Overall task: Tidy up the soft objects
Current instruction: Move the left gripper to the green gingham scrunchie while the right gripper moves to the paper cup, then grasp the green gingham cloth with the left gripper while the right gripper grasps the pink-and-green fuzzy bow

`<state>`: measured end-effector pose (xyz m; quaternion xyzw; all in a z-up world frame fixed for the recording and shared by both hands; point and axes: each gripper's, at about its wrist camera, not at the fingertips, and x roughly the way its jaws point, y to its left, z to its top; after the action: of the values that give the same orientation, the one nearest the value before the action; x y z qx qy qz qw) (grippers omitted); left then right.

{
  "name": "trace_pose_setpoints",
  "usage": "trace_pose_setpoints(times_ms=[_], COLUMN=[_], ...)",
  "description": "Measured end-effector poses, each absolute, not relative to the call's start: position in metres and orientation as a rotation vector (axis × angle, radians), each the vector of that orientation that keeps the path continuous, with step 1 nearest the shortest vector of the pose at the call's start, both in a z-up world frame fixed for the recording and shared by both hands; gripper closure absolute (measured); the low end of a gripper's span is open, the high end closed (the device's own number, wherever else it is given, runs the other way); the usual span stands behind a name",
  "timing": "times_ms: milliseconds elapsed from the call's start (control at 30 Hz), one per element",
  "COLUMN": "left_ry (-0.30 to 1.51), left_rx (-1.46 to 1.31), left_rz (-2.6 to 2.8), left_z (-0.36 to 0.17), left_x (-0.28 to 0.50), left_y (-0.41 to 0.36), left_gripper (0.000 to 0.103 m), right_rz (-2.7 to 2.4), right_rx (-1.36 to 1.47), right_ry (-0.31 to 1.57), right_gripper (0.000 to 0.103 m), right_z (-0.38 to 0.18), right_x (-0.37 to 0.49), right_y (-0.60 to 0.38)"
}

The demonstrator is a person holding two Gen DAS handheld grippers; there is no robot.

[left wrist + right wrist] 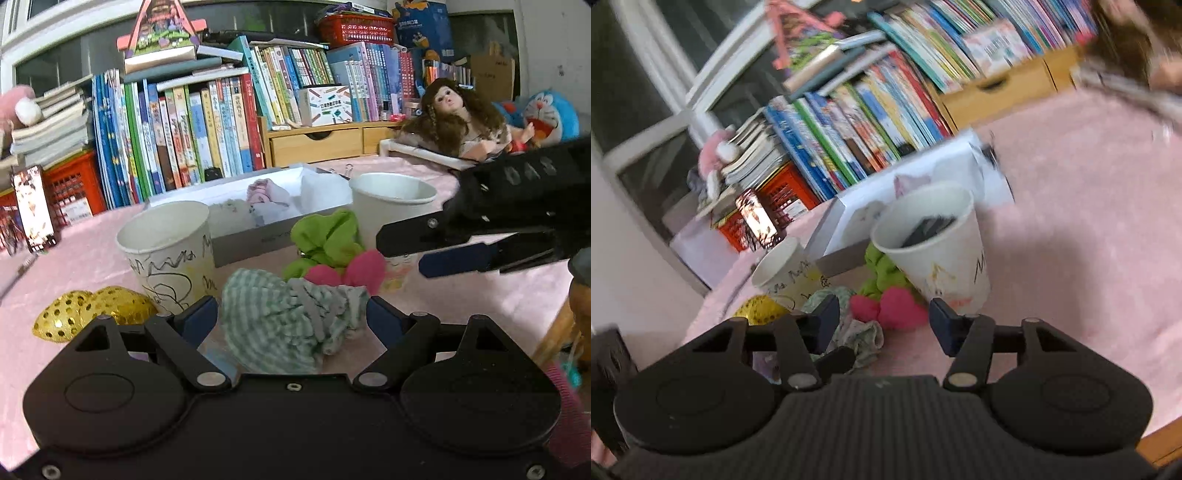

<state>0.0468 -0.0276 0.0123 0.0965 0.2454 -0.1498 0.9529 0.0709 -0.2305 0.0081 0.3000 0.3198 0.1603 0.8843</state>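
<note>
A pink tablecloth covers the table. On it a white box holds folded cloths, flanked by two paper cups. The left gripper has its fingers spread either side of a green striped cloth, not pinching it. The right gripper hangs open above a pink cloth, beside a green cloth.

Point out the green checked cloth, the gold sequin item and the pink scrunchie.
green checked cloth (280, 317), left wrist view, middle folds.
gold sequin item (74, 314), left wrist view, left lobe.
pink scrunchie (354, 269), left wrist view, right lobe.
</note>
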Motion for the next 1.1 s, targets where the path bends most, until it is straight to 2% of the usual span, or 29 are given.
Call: trace_pose_setpoints(times_ms=[200, 500, 800, 900, 967, 1100], left_ry=[0.490, 0.509, 0.579, 0.587, 0.592, 0.587], left_rx=[0.233, 0.168, 0.075, 0.062, 0.055, 0.061], left_rz=[-0.315, -0.333, -0.390, -0.393, -0.392, -0.373], left_z=[0.001, -0.003, -0.004, -0.001, 0.001, 0.004], left_x=[0.050, 0.057, 0.061, 0.059, 0.057, 0.053], left_y=[-0.035, -0.030, -0.021, -0.018, -0.016, -0.015], left_gripper=[0.016, 0.017, 0.037, 0.046, 0.048, 0.052], right_rz=[0.284, 0.215, 0.174, 0.167, 0.158, 0.161], right_rx=[0.818, 0.886, 0.900, 0.895, 0.886, 0.885], right_ry=[0.714, 0.731, 0.732, 0.735, 0.743, 0.745], right_gripper=[0.043, 0.041, 0.042, 0.049, 0.062, 0.066], right_z=[-0.021, -0.032, -0.034, -0.034, -0.035, -0.036], right_x=[0.085, 0.098, 0.105, 0.106, 0.107, 0.107], right_y=[-0.229, -0.215, -0.210, -0.208, -0.207, -0.206])
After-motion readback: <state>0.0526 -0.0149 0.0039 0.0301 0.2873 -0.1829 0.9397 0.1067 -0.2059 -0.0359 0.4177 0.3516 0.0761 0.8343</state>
